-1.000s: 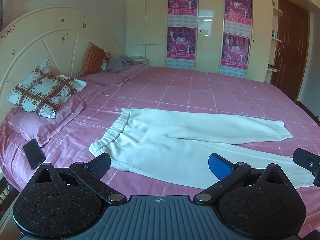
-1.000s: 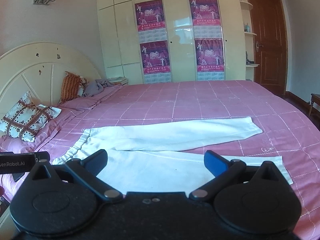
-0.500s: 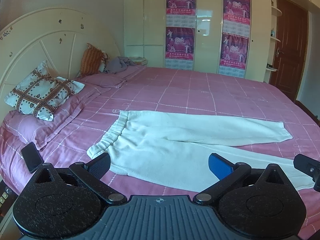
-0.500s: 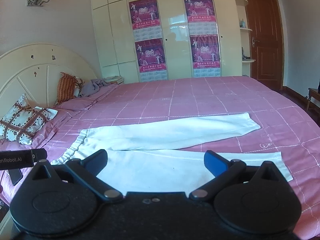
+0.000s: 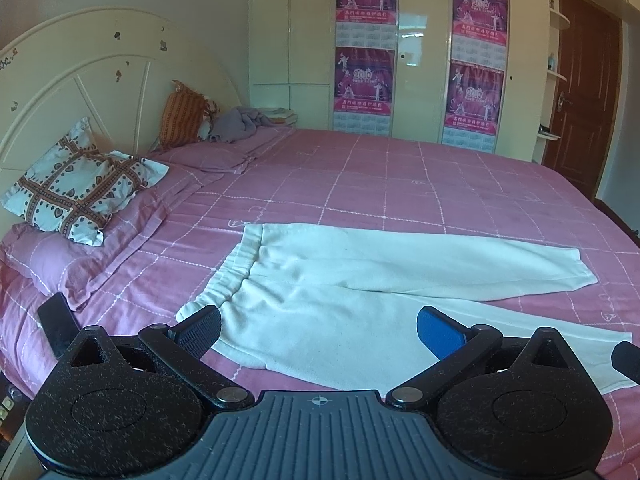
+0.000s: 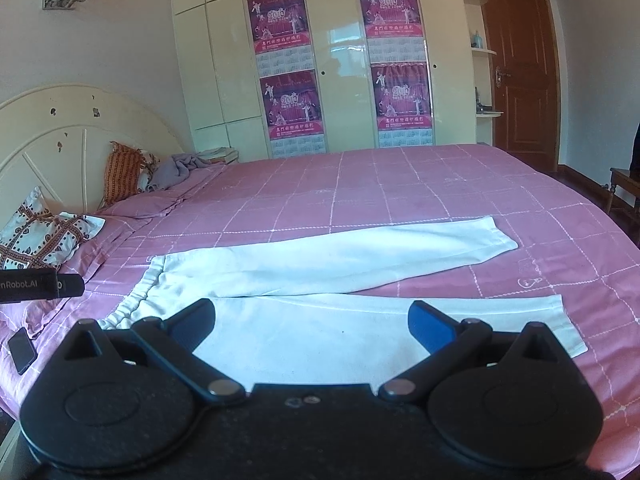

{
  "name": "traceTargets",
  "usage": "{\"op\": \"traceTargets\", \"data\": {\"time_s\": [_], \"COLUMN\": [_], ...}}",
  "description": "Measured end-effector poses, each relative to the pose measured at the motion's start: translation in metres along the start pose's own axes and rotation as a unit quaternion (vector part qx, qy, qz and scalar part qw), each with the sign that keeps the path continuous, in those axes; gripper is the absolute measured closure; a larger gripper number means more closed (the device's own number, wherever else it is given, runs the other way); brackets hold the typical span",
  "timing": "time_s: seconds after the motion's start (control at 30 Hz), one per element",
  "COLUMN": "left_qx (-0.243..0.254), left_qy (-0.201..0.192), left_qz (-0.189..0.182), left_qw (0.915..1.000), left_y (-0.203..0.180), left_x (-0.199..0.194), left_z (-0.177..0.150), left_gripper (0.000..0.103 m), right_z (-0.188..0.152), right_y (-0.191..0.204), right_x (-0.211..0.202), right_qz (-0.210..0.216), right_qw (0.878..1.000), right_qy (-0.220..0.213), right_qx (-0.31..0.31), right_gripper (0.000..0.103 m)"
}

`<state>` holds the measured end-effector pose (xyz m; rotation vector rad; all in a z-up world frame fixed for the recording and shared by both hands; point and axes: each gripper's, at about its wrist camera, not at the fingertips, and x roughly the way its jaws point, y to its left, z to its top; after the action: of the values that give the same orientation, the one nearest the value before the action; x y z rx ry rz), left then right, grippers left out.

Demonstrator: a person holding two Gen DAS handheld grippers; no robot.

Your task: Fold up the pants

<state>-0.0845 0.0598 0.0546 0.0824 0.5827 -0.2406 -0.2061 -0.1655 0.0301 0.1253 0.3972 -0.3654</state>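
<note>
White pants point(image 5: 344, 280) lie flat on the pink checked bedspread point(image 5: 400, 184), waistband to the left, the two legs spread apart toward the right. They also show in the right wrist view point(image 6: 320, 264). My left gripper point(image 5: 318, 330) is open and empty, above the near edge of the pants near the waistband. My right gripper point(image 6: 312, 322) is open and empty, above the near leg. The right gripper's tip shows at the edge of the left wrist view point(image 5: 626, 360), and the left gripper's body shows in the right wrist view point(image 6: 40, 284).
A black phone point(image 5: 58, 322) lies at the bed's near left edge. Patterned pillows point(image 5: 80, 188) and a grey cloth point(image 5: 240, 124) sit by the headboard point(image 5: 100, 72). Wardrobes point(image 5: 420, 52) with posters stand behind the bed, and a brown door point(image 5: 584, 92) is at the right.
Both grippers have shifted slightly over the pants, which sit a little further right in each view. Both jaws stay open. The pants have not moved.
</note>
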Motion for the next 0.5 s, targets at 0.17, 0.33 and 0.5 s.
{"op": "traceTargets", "data": {"time_s": [0.17, 0.33, 0.5], "left_qx": [-0.015, -0.01, 0.003], "left_qy": [0.006, 0.007, 0.007], "left_qz": [0.001, 0.001, -0.006], "left_qw": [0.9999, 0.9999, 1.0], "left_y": [0.01, 0.013, 0.009], "left_x": [0.01, 0.014, 0.012], "left_z": [0.002, 0.004, 0.007], "left_gripper": [0.0, 0.0, 0.0], "right_z": [0.004, 0.005, 0.007], "right_y": [0.013, 0.023, 0.026], "right_x": [0.008, 0.01, 0.011], "right_qz": [-0.004, -0.001, 0.0], "right_qw": [1.0, 1.0, 1.0], "right_qy": [0.011, 0.011, 0.017], "right_qx": [-0.012, -0.018, -0.018], "right_gripper": [0.0, 0.0, 0.0]}}
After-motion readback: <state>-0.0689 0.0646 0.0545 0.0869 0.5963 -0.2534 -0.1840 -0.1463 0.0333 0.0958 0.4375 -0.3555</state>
